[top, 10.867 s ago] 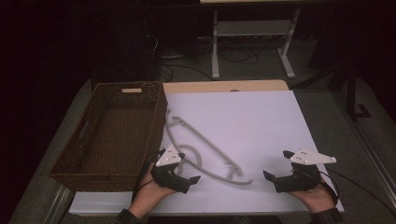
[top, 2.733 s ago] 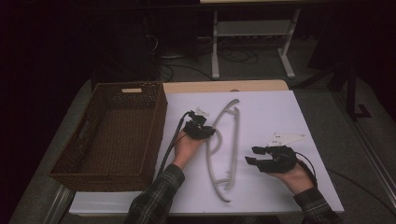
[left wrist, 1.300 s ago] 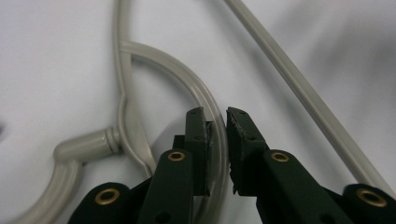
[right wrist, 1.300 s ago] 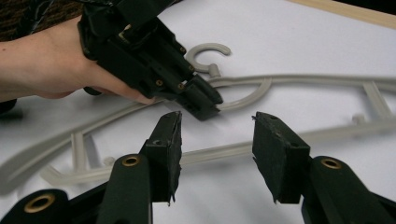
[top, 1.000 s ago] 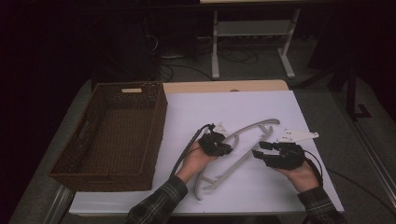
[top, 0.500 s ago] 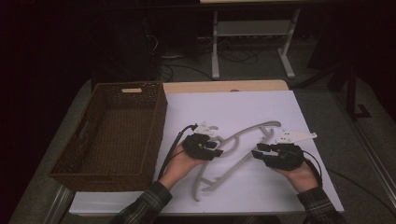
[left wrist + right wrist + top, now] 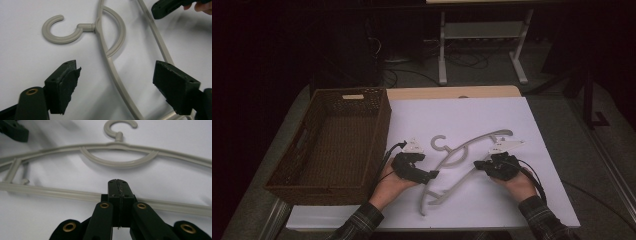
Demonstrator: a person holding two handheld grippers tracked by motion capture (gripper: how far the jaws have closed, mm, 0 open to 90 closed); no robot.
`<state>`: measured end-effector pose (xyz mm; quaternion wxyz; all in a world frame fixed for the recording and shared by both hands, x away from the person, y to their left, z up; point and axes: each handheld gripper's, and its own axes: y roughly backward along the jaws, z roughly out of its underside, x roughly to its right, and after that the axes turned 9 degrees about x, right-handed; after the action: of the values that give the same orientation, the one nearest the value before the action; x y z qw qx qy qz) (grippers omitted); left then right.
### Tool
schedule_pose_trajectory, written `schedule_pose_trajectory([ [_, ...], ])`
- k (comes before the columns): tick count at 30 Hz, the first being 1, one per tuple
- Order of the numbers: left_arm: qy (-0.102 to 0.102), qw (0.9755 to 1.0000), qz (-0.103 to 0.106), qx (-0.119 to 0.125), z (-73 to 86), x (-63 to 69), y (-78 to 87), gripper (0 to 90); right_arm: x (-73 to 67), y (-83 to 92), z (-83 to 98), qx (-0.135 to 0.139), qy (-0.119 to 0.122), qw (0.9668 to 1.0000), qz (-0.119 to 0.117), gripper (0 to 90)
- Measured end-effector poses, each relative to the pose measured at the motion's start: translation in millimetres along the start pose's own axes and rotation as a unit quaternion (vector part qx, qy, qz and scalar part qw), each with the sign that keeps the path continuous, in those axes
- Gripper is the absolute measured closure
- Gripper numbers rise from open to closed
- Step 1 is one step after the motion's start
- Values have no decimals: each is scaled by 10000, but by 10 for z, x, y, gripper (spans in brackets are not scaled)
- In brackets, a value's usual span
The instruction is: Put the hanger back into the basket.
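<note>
Grey plastic hanger (image 7: 464,162) lies flat on the white sheet (image 7: 472,115) covering the counter (image 7: 452,92), toward the near edge, about midway between the two hands. Hook (image 7: 440,143) points toward the far edge; the long body runs diagonally, one end toward the near edge, the other toward the far right.

Left tool (image 7: 421,172): held in the person's left hand (image 7: 388,184), just left of the hanger, between it and the basket. In the left gripper view its jaws stand wide apart, released, nothing between the pads (image 7: 67,86); the hanger's shoulder arm (image 7: 117,80) passes through the gap on the sheet below. Hook (image 7: 60,31) and the inner curved bar (image 7: 119,35) sit just beyond the jaws. The tip of the other tool (image 7: 166,8) shows at the upper right.

Right tool (image 7: 482,165): held in the right hand (image 7: 514,182), at the hanger's lower bar. In the right gripper view (image 7: 119,185) the jaws are pressed together, pad against pad, clenched. The lower bar (image 7: 62,192) runs across directly behind the jaw tips; cannot tell whether the bar is pinched between them or merely passes behind.

Brown wicker basket (image 7: 334,140) stands at the left edge of the counter, partly on the sheet, well apart from the hanger. A pale label (image 7: 352,97) sits on its far rim.
</note>
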<state>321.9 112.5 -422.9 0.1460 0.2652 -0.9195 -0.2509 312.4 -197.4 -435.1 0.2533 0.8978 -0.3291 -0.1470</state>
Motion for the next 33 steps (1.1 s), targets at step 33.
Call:
schedule_pose_trajectory([
  [33, 33, 9991, 267, -324, 47, 11, -360, 276, -5, -154, 75, -317, 46, 9995, 49, 898],
])
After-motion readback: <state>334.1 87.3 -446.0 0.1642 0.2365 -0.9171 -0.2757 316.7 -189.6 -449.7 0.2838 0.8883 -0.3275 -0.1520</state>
